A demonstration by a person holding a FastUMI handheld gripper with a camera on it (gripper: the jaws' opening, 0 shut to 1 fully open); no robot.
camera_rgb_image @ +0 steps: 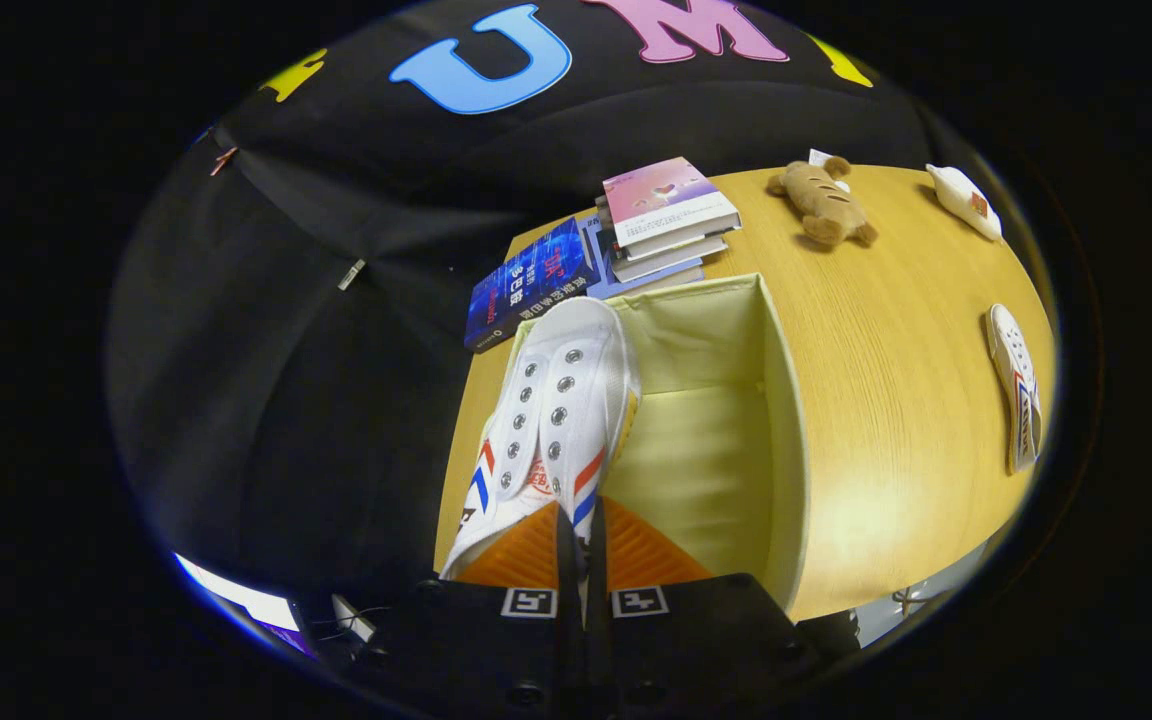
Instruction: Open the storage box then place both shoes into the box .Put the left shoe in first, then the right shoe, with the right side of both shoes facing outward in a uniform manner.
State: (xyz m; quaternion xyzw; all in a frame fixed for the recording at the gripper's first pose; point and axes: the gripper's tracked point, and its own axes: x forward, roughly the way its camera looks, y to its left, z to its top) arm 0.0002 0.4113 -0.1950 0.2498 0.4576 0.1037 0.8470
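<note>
My gripper (581, 530) is shut on the heel end of a white canvas shoe (556, 410) with red and blue stripes. The shoe hangs toe-forward over the left side of the open pale yellow storage box (776, 420), which sits on the wooden table (896, 400). The box's inside to the right of the shoe holds nothing. A second white shoe (1016, 385) with matching stripes lies on the table far to the right of the box, on its side.
Beyond the box stands a stack of books (671, 215), with a blue book (526, 285) beside it at the table's left edge. A brown plush toy (824, 203) and a white object (964, 200) lie at the table's far right.
</note>
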